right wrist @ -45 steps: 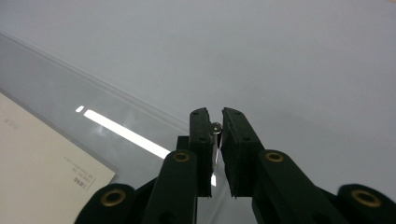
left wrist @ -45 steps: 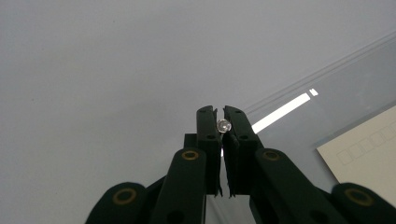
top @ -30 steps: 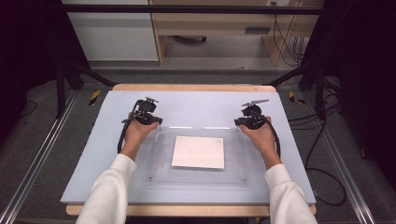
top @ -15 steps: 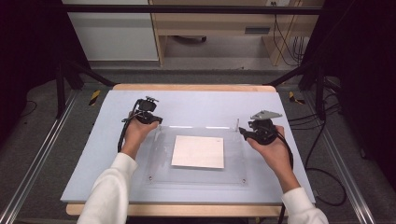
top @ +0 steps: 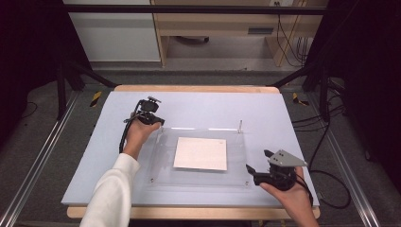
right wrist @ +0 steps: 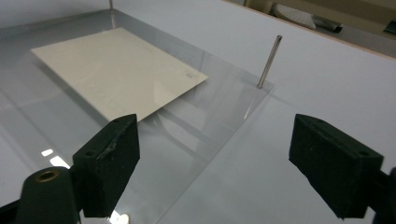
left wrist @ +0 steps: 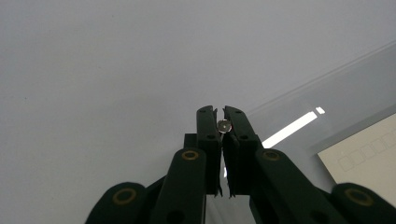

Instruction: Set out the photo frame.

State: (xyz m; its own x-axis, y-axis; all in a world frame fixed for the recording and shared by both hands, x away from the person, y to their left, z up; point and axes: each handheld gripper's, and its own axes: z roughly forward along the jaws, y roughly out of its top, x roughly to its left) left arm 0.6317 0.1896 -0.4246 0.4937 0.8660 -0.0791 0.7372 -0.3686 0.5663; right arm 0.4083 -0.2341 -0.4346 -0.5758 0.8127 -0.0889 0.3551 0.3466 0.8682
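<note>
**plexi_fan:** Honestly, the clear acrylic sheet (top: 198, 158) is what I'd worry about. It lies flat in the middle of the tabletop (top: 198, 106) with a cream card (top: 201, 153) under or inside it, can't tell which, and thin metal pins at its corners. The left tongs (top: 152, 118) are at the far left corner, pressed together on a pin head (left wrist: 224, 125). If that pinch is off-centre, the pin could slip out sideways or tilt as it's pulled.

**benchrat:** Yeah, and look at the other side. The right tongs (top: 251, 171) sit at the near right corner, just off the sheet's edge, and they've just been spreading wide with nothing between them. The right gripper view shows a pin (right wrist: 270, 56) standing upright at the sheet's corner, well ahead of the jaws.

**plexi_fan:** So my guess is that pin's next. Come in too low and a jaw catches the sheet's edge, shoving the whole stack and the card with it.

**benchrat:** And with the left side pinned, the sheet would twist instead of sliding.
</note>
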